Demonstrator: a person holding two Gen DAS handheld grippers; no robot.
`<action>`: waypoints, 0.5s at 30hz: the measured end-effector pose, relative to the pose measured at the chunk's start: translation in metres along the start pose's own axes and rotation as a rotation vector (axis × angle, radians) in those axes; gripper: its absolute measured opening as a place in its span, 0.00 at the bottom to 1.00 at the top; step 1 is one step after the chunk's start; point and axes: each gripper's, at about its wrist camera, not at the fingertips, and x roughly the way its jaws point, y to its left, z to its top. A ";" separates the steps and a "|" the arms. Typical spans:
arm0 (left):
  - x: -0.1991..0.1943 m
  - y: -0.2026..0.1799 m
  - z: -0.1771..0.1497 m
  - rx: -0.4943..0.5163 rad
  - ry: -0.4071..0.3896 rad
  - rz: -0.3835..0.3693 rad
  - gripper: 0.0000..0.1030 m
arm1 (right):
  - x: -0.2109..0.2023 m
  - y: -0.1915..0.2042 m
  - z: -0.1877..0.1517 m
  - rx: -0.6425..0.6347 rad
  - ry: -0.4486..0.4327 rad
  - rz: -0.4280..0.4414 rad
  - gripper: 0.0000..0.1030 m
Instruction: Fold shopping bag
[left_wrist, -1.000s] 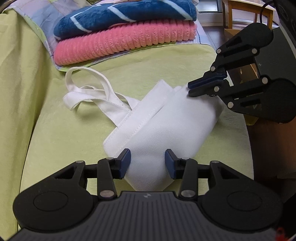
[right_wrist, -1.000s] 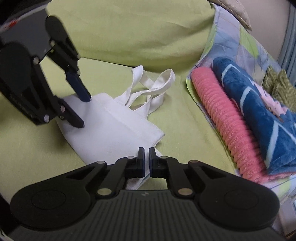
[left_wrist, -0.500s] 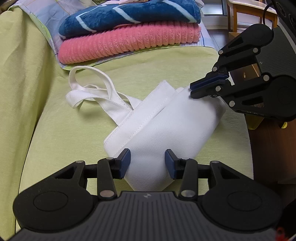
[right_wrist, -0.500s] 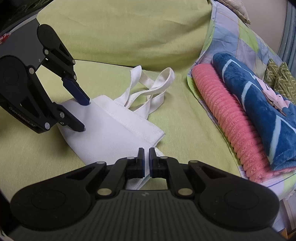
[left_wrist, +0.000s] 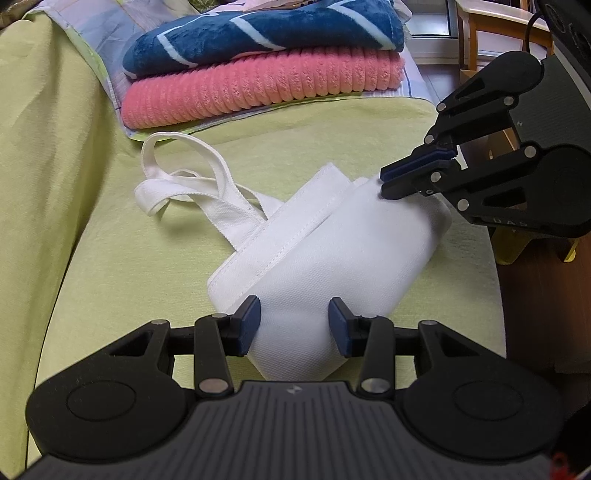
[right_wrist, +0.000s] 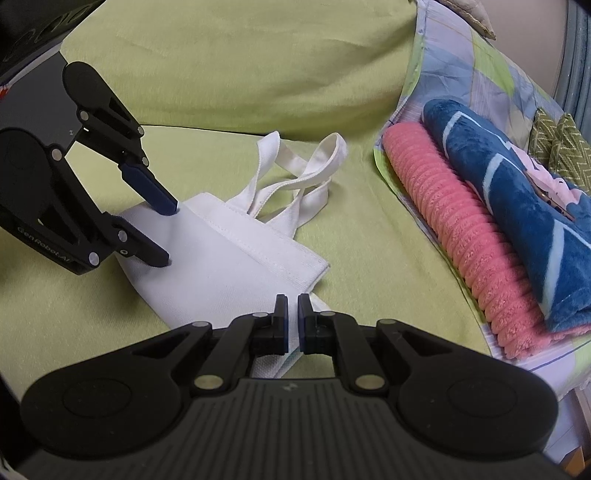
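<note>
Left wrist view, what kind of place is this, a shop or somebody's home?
Most likely a home living room: a sofa under a yellow-green cover, folded pink towel and blue towel stacked on it, wooden furniture behind.

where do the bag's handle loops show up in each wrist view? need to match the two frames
Left wrist view: handle loops upper left of centre, lying on the green cover beyond the white bag, just below the pink towel.
Right wrist view: handle loops upper centre, beyond the bag, left of the pink towel.
Shared landmark: the pink towel under the blue towel, beside the loops in both.
</note>
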 end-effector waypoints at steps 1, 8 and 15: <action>0.000 0.000 0.000 0.002 -0.001 0.002 0.46 | 0.001 -0.001 0.003 -0.001 0.000 0.003 0.08; -0.007 -0.021 0.000 0.121 -0.021 0.063 0.29 | 0.000 -0.006 0.003 0.010 0.003 0.021 0.08; -0.019 -0.058 -0.016 0.438 -0.034 0.129 0.29 | -0.002 -0.014 0.004 0.020 0.007 0.052 0.08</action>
